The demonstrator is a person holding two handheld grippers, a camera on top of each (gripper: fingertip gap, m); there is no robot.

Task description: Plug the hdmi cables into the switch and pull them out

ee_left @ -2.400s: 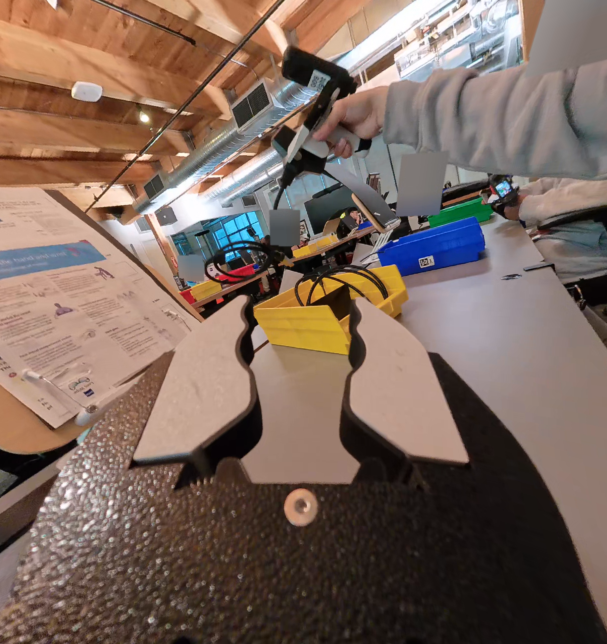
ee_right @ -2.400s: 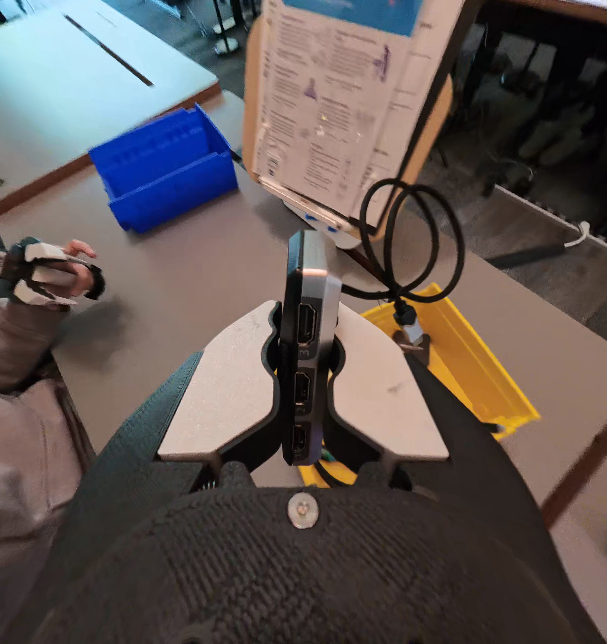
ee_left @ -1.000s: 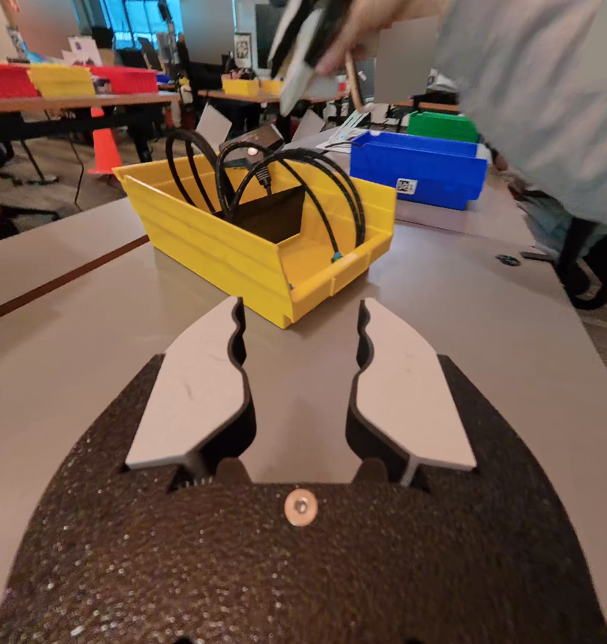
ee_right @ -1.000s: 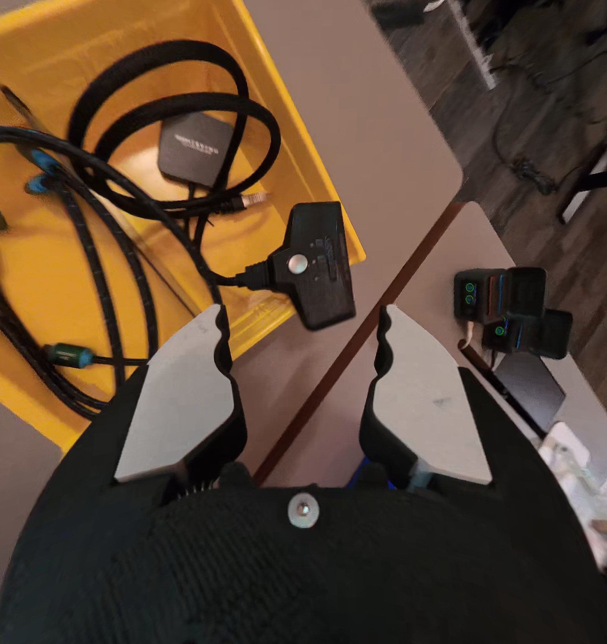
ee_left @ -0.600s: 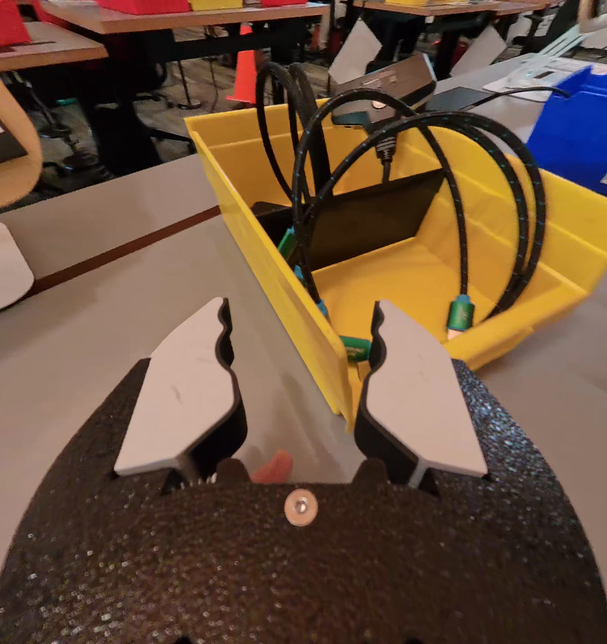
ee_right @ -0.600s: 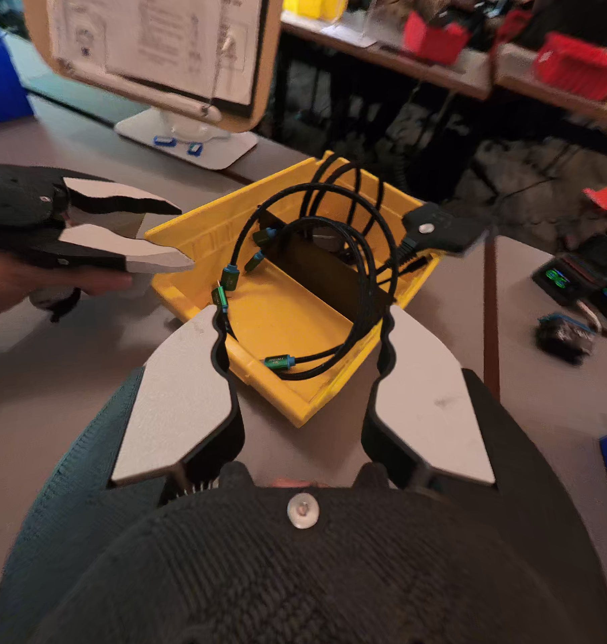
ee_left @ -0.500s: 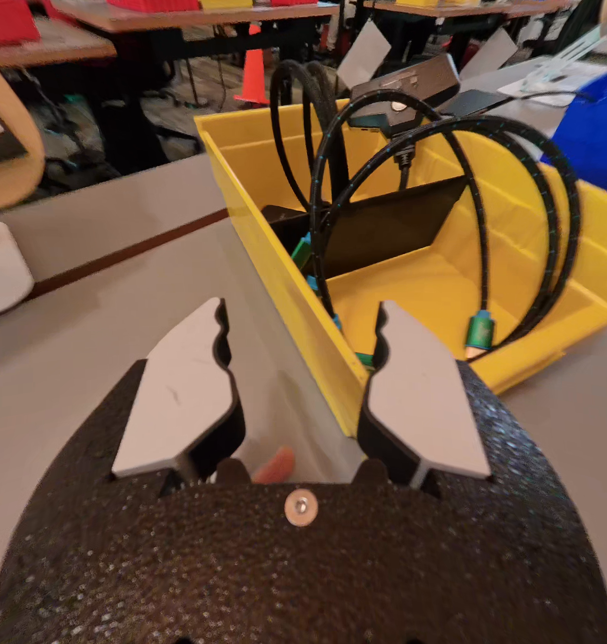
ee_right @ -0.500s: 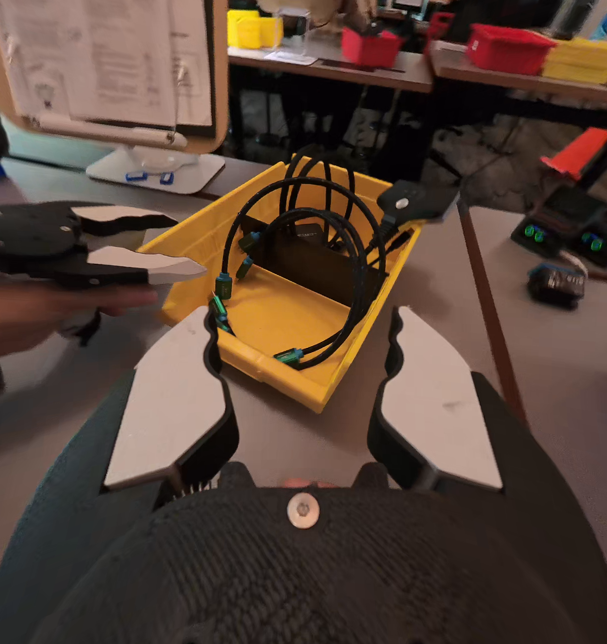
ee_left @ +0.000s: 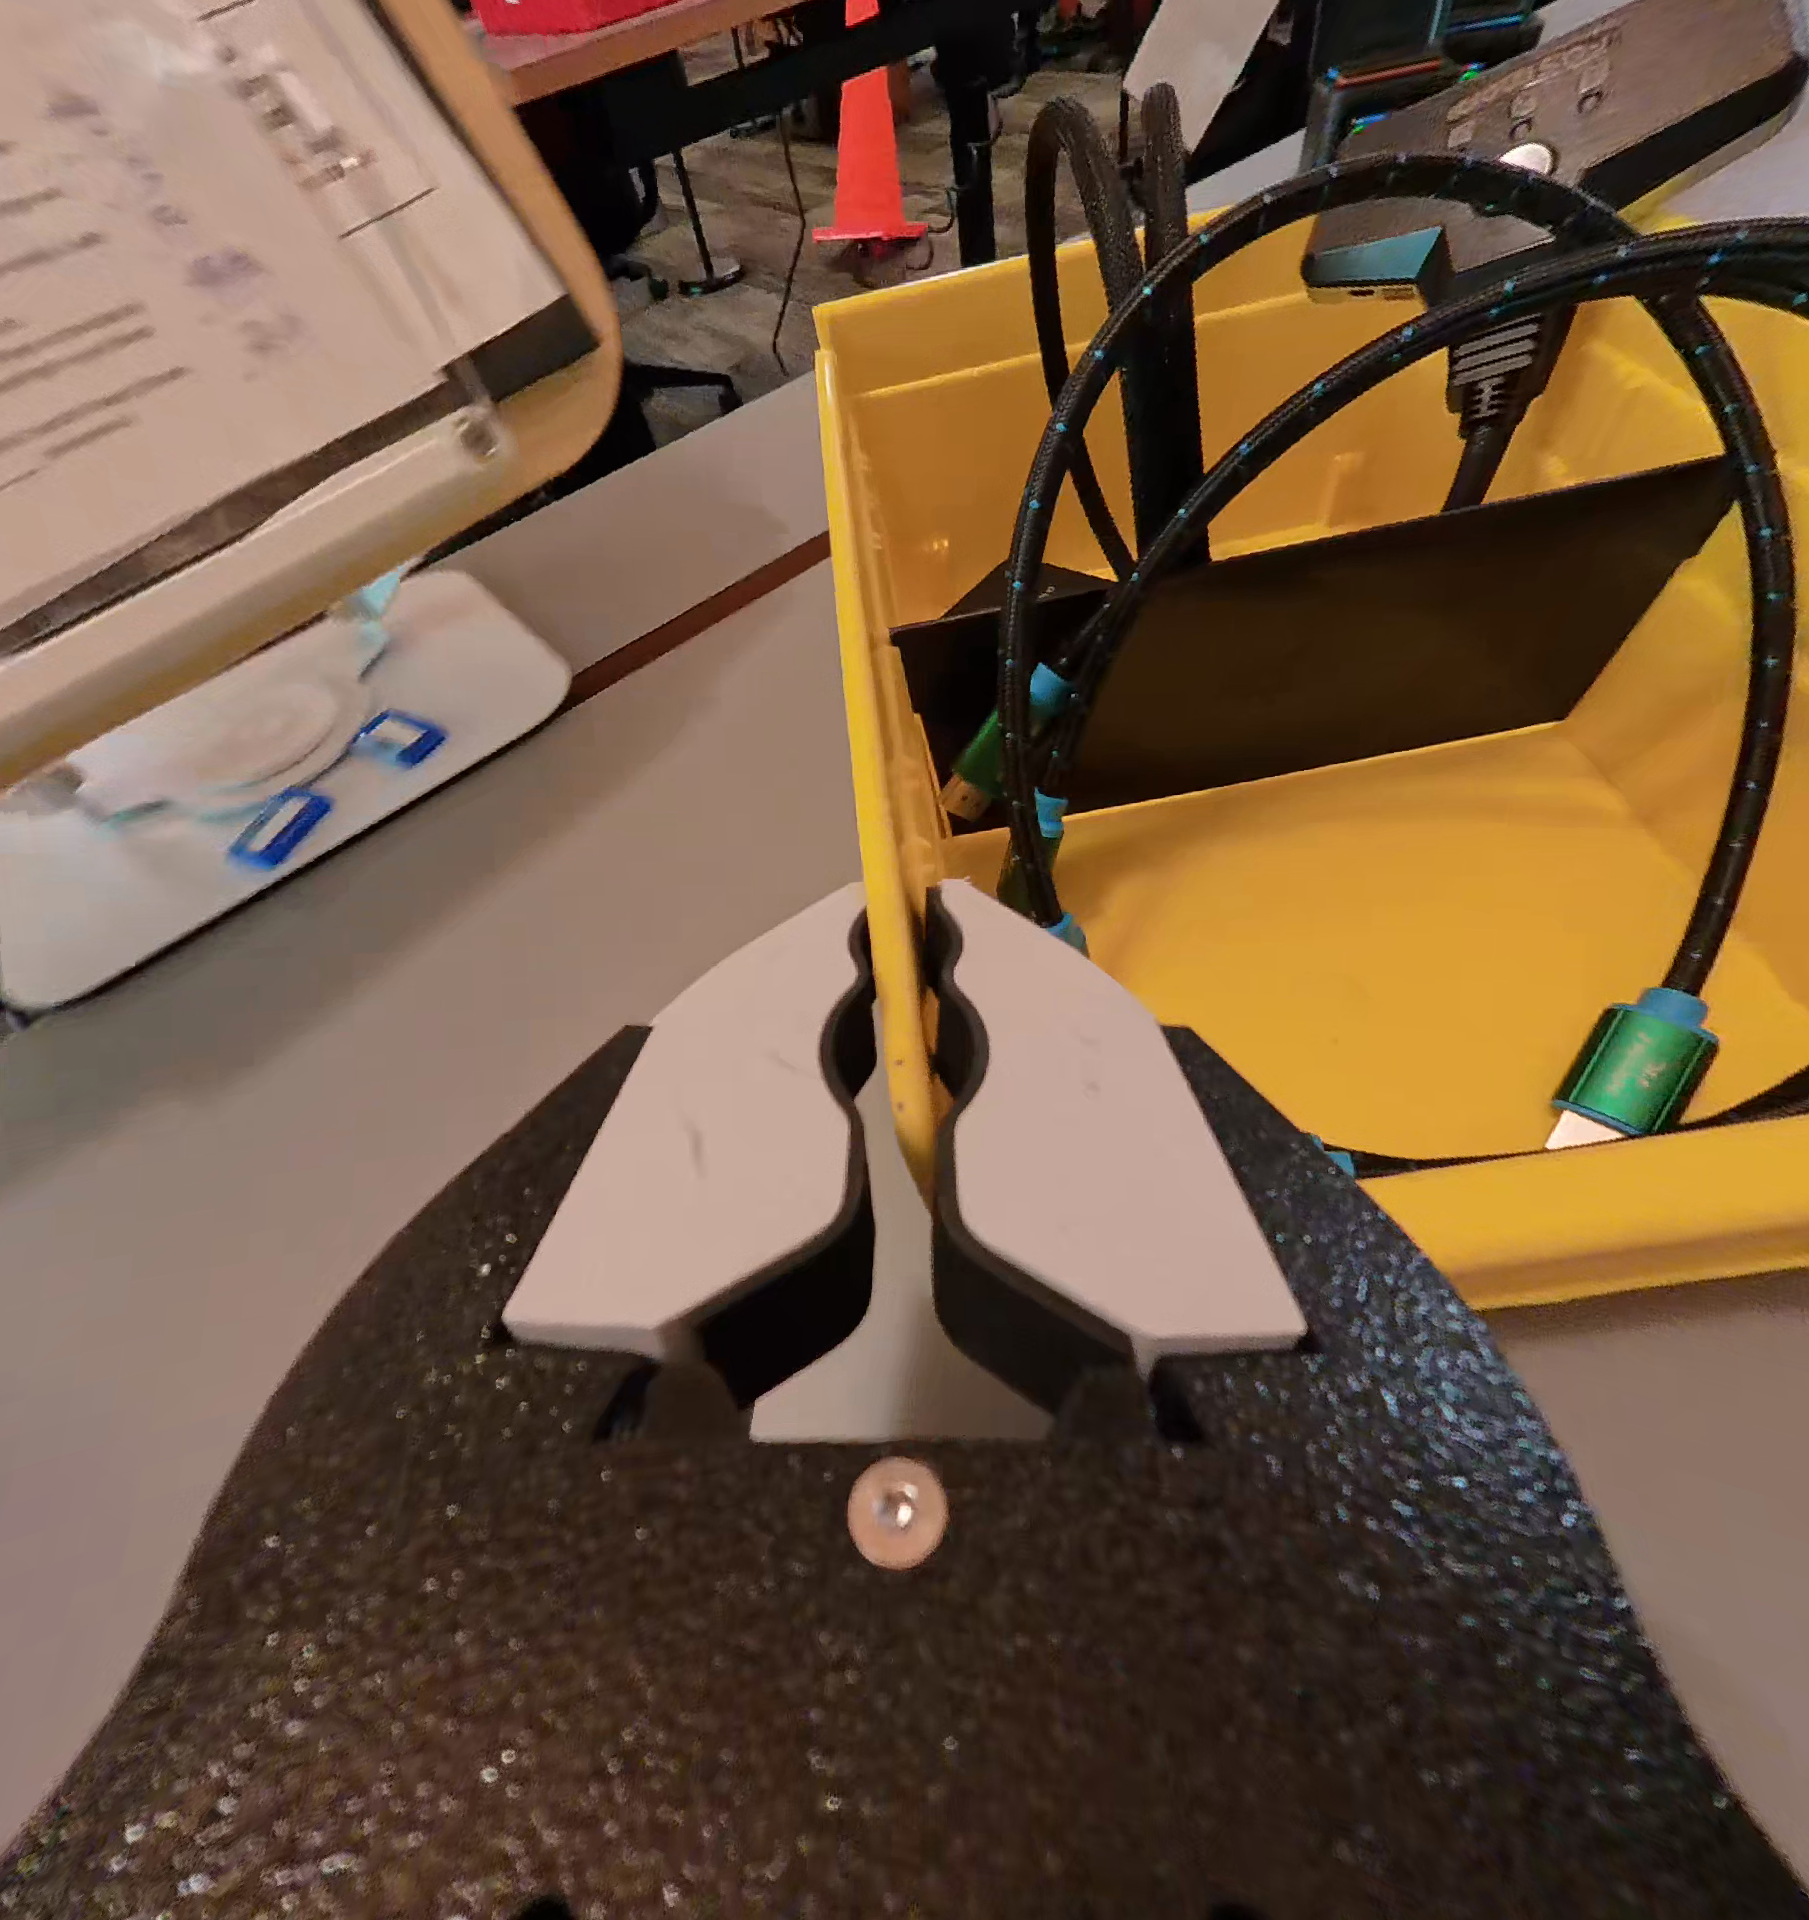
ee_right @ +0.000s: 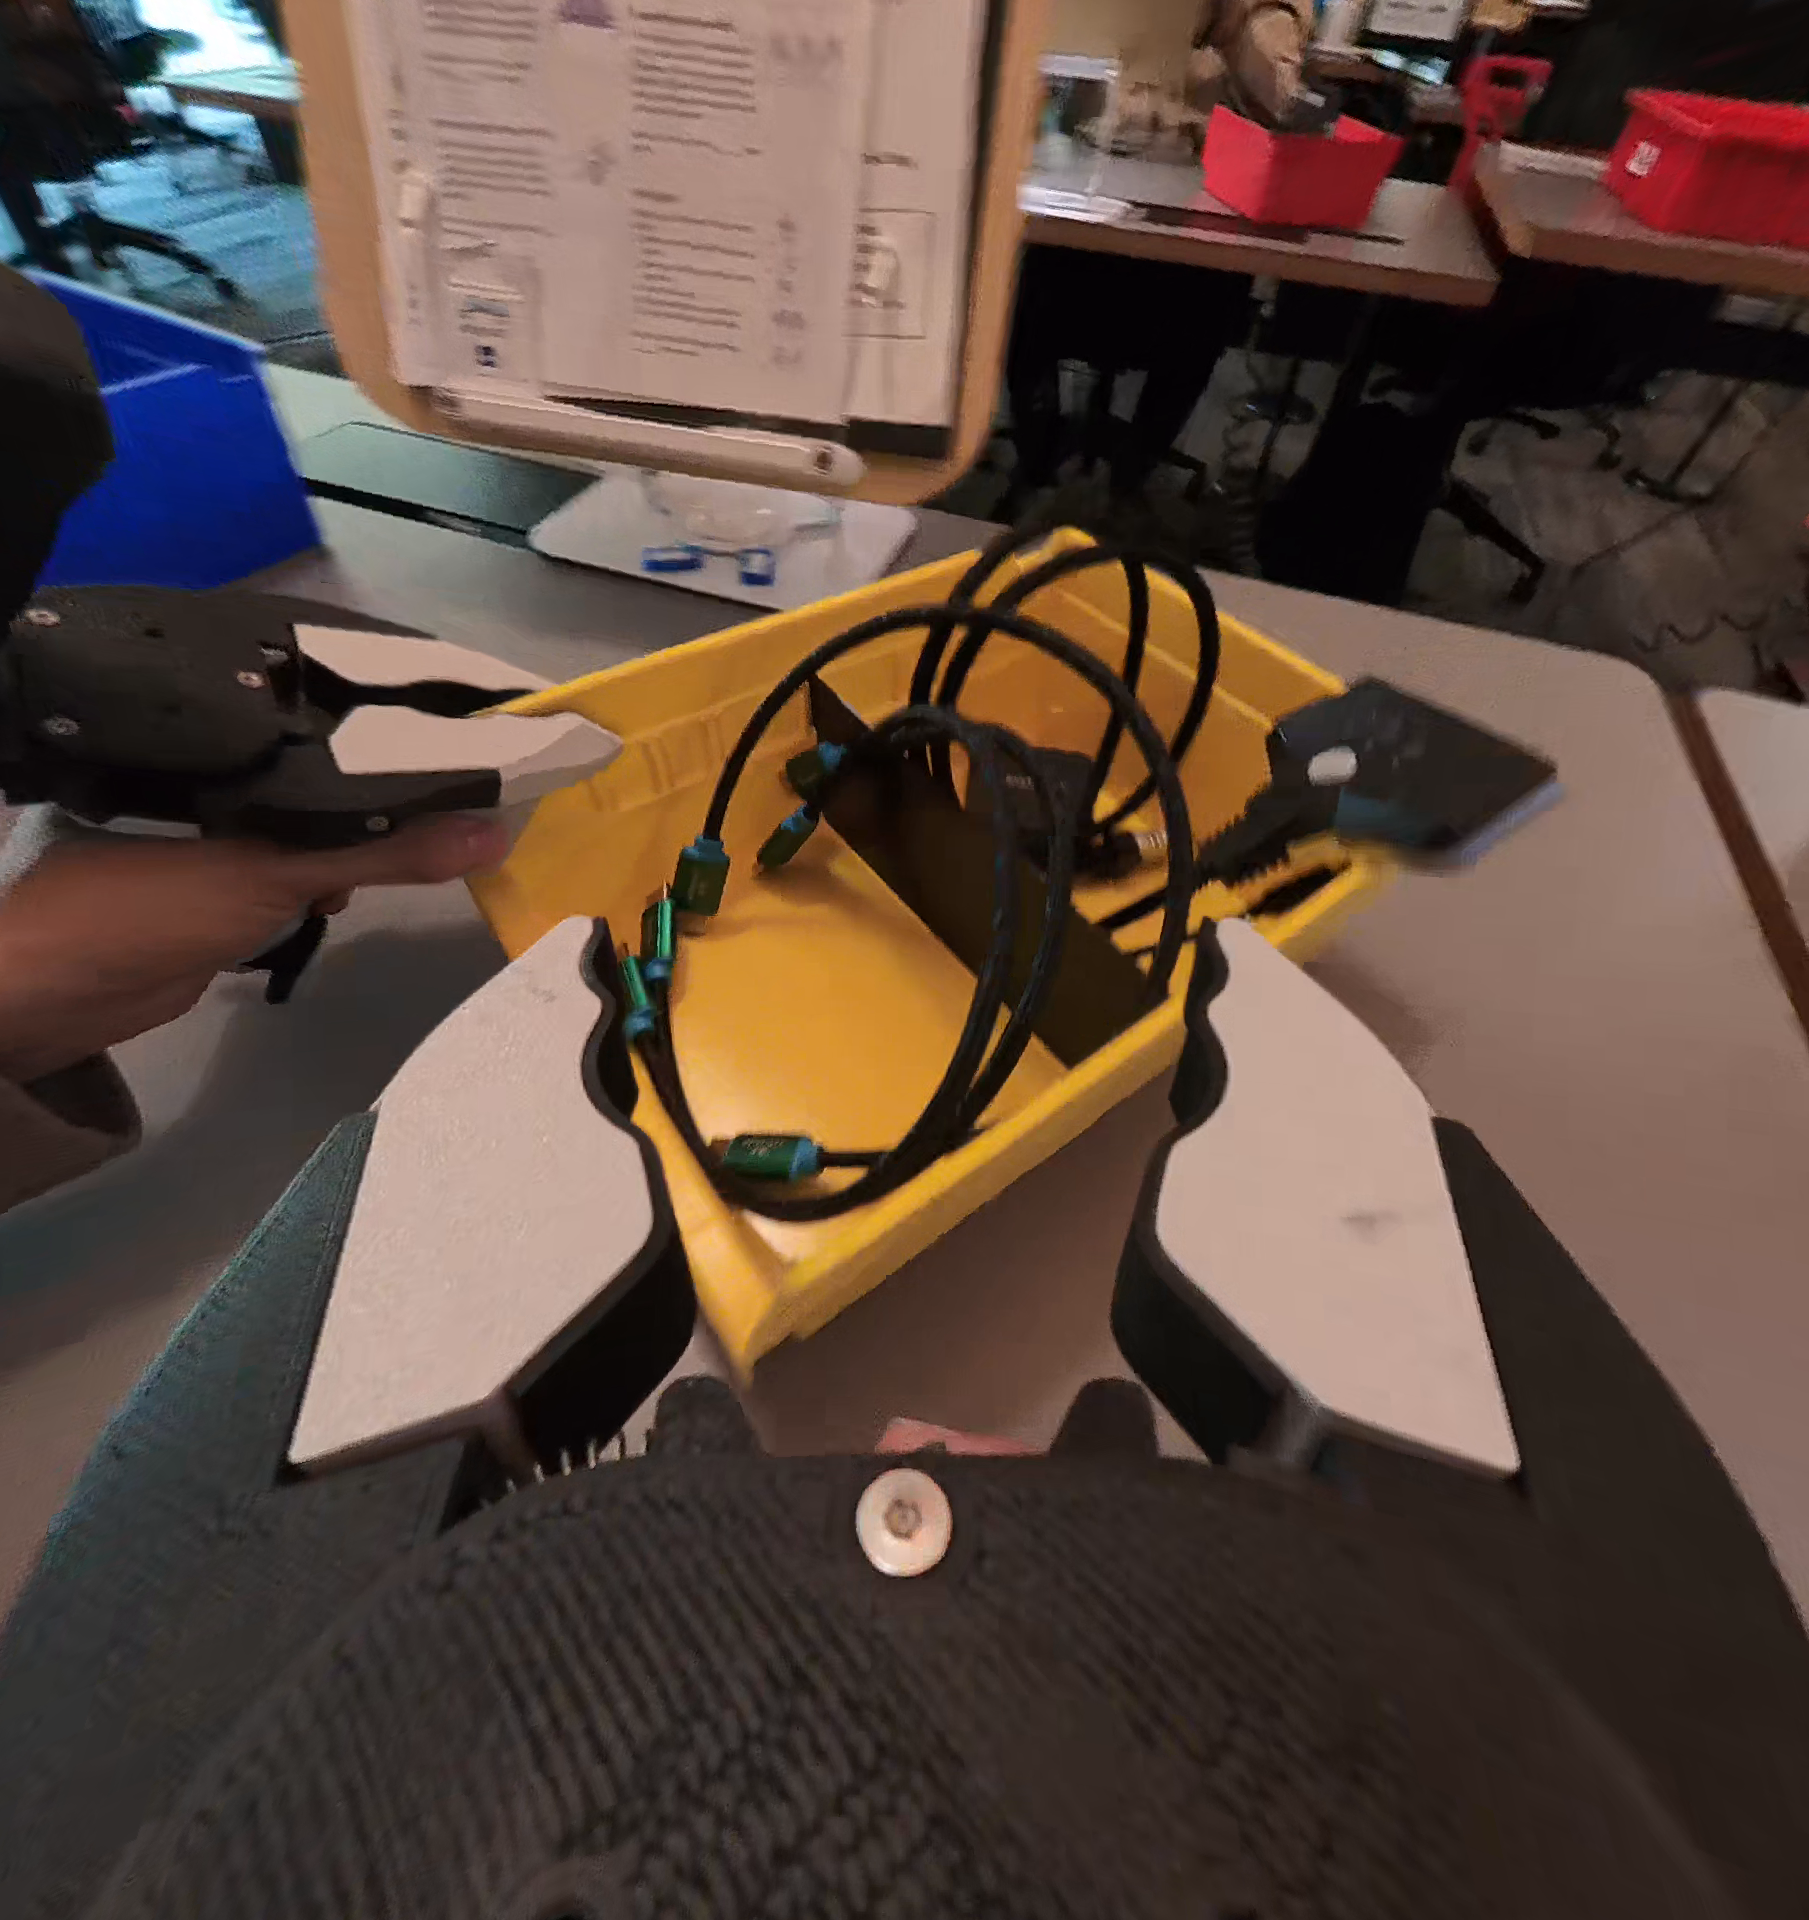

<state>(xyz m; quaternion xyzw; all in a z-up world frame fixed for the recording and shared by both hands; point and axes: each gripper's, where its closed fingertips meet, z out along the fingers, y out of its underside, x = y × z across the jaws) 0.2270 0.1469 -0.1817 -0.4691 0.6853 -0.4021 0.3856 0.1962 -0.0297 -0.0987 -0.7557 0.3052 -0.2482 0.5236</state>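
A yellow bin (ee_left: 1606, 1226) stands on the grey table and holds coiled black braided HDMI cables (ee_left: 1773, 582) with green plugs (ee_left: 1627, 1070). A black divider (ee_left: 1347, 665) crosses the bin. The black HDMI switch (ee_left: 1565, 114) rests on the bin's far rim with one cable plugged in. My left gripper (ee_left: 900, 914) is shut on the bin's left side wall. In the right wrist view my right gripper (ee_right: 900, 935) is open and empty just before the bin's (ee_right: 879, 1257) near corner. That view also shows the left gripper (ee_right: 578, 722) on the wall, the switch (ee_right: 1419, 769) and a green plug (ee_right: 765, 1153).
A wood-framed document stand (ee_right: 671, 208) with papers on a white base (ee_left: 256, 790) stands behind the bin. A blue bin (ee_right: 173, 457) is at far left. Red bins (ee_right: 1295, 166) sit on back tables. An orange cone (ee_left: 869, 156) stands on the floor.
My left gripper moved forward and shut on the bin's side wall. My right gripper came a little closer to the bin and stayed open.
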